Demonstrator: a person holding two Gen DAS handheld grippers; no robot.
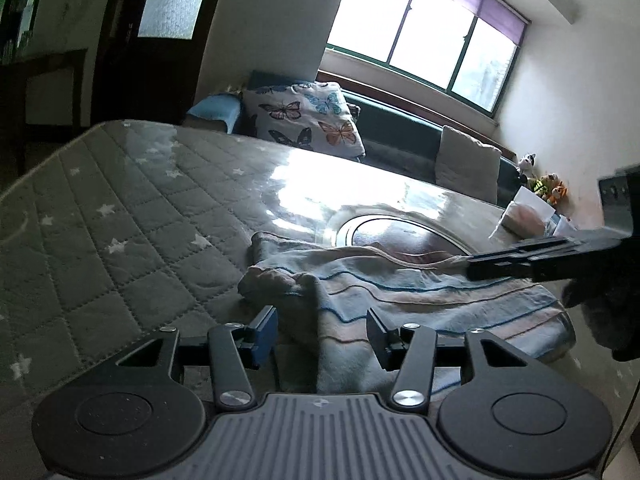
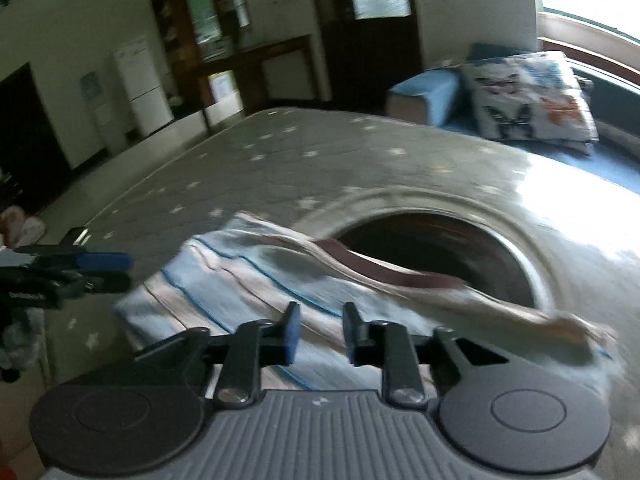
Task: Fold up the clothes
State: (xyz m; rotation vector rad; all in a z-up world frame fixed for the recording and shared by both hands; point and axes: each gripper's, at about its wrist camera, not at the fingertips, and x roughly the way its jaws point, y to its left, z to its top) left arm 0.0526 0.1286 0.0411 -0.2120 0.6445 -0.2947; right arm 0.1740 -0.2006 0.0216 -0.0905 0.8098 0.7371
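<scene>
A striped garment (image 1: 420,292) in pale blue, pink and beige lies folded on the grey quilted star-print table cover (image 1: 120,200). My left gripper (image 1: 322,334) hovers open over its near left corner, where a bunched fold rises between the fingers without being pinched. The right gripper (image 1: 480,266) reaches in from the right edge above the cloth's far side. In the blurred right wrist view, my right gripper (image 2: 322,332) stands open with a narrow gap just above the garment (image 2: 240,280), nothing between its pads. The left gripper (image 2: 120,270) shows at the left of that view.
A round dark recess (image 2: 440,252) in the table lies partly under the garment. A butterfly pillow (image 1: 308,116), a grey cushion (image 1: 466,164) and small toys (image 1: 548,188) sit on a bench below the window. The table's far edge (image 1: 60,148) drops off at the left.
</scene>
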